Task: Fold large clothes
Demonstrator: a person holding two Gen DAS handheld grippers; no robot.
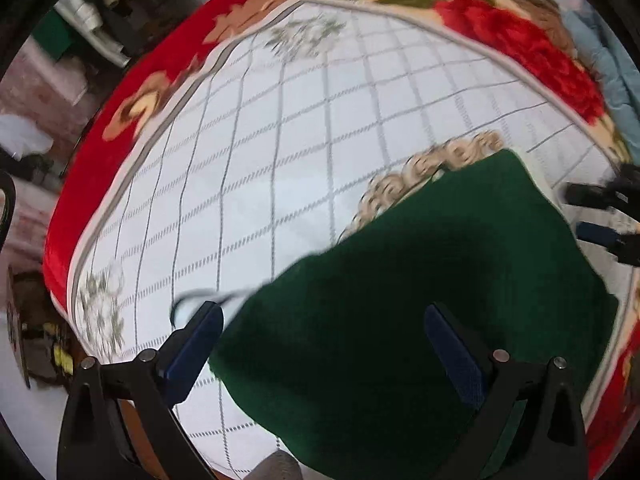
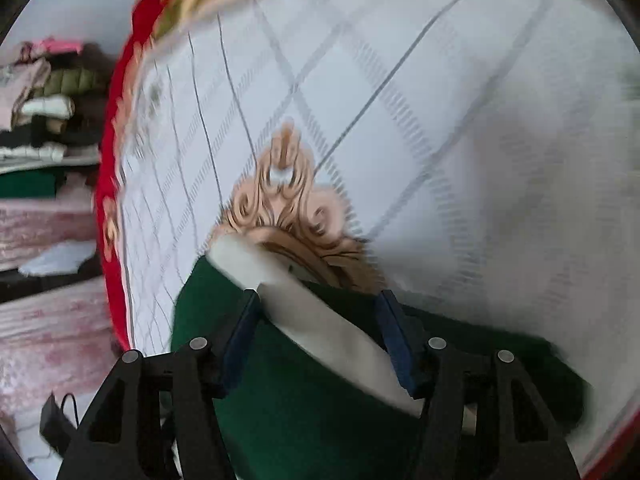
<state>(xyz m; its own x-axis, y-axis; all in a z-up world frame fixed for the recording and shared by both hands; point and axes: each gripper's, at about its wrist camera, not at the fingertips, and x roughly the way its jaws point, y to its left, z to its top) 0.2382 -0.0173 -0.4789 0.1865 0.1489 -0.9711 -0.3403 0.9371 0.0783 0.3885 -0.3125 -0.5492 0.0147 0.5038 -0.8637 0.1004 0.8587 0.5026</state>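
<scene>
Dark green knitted garment [image 1: 420, 280] lying on the white grid-patterned bed cover [image 1: 260, 160], bunched into a compact slab toward 5 o'clock in the left wrist view. Left gripper [image 1: 324, 344] spread wide over its near edge, holding nothing. Right gripper [image 2: 316, 336] also wide, straddling a white band of fabric [image 2: 320, 320] across the green. Looks partly folded; final folds and squaring up probably remaining.
</scene>
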